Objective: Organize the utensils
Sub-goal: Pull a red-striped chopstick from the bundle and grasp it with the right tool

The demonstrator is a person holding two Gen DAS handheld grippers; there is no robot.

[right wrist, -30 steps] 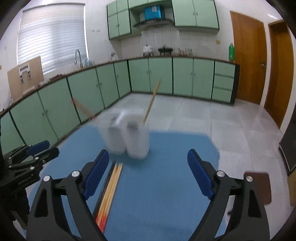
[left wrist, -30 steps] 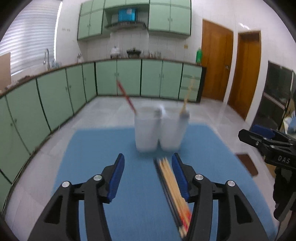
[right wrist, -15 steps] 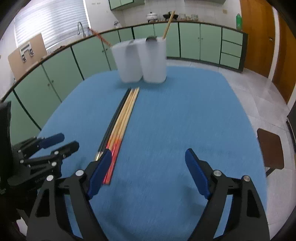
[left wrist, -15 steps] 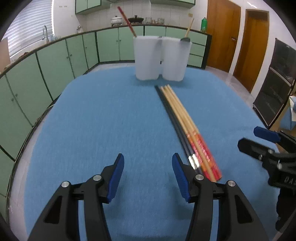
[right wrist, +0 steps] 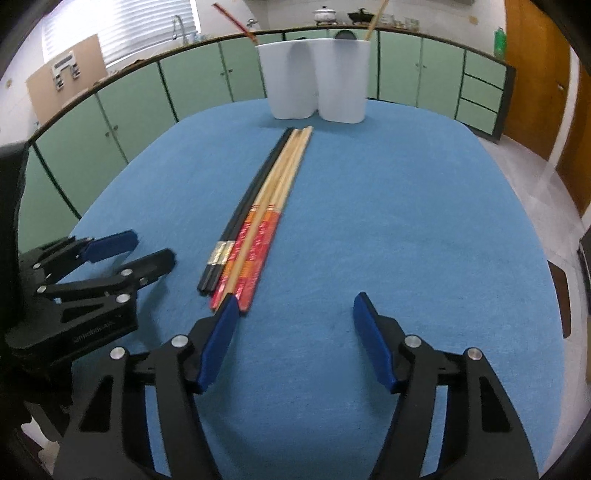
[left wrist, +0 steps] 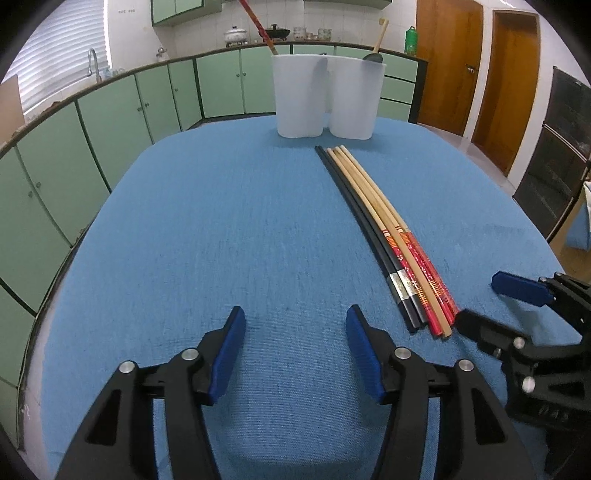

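Blue cloth [left wrist: 221,229] covers the whole tabletop, its rounded edge dropping off to green cabinets [left wrist: 122,110] on the left and tiled floor on the right. Bundled chopsticks [left wrist: 384,236] lie down the middle of it, tips toward a white twin-cup holder [left wrist: 321,96] at the far edge, painted ends near the grippers. Holder stands just beyond the tips, apart from them; one red chopstick [left wrist: 255,22] and one pale-handled utensil [left wrist: 380,33] stand in it.

Left gripper [left wrist: 295,350]: jaws about half apart and opening, nothing between them, bare cloth beneath. Wide free cloth to its left and ahead.

Right gripper [right wrist: 291,332]: jaws closing, nothing between them. Its left finger [right wrist: 218,343] sits right at the painted ends of the bundle; contact possible, cannot tell through the blur. Open cloth to its right, up to the table edge.

Against a second ago: both views then looked level across the kitchen, with the holder close ahead; now both look down on the cloth with the bundle's near ends in sight. Right jaws are narrower than before, left slightly wider. Bundle and holder have not shifted.
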